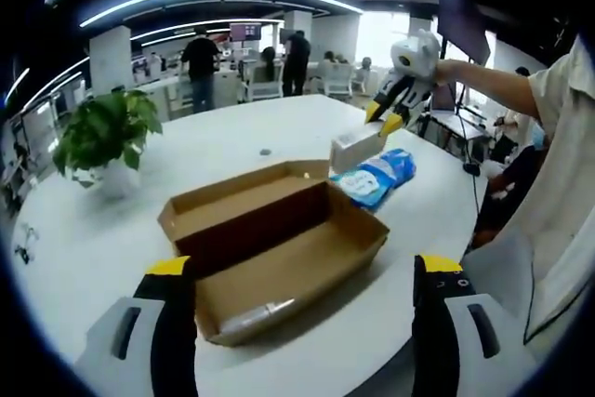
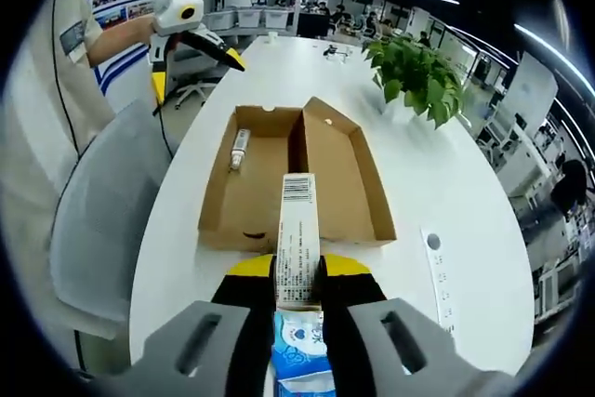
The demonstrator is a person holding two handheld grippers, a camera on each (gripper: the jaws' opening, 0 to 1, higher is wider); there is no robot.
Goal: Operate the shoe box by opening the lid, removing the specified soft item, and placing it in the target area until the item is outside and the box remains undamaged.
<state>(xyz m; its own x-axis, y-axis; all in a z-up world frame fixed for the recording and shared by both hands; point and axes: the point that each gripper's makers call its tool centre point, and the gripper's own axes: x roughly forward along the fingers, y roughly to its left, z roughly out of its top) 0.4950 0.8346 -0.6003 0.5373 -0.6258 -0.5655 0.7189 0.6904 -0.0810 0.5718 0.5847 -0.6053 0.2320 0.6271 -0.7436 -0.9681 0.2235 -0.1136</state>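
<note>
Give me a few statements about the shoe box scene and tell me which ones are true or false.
1. The cardboard shoe box lies open on the white table. True.
2. The right gripper is open and holds nothing. False: it is shut on a long white carton.
3. A small tube lies inside the box. True.
4. The potted plant stands inside the box. False: it stands on the table, apart from the box.
5. The left gripper grips the blue packet. False: it is open, and the packet lies on the table.
</note>
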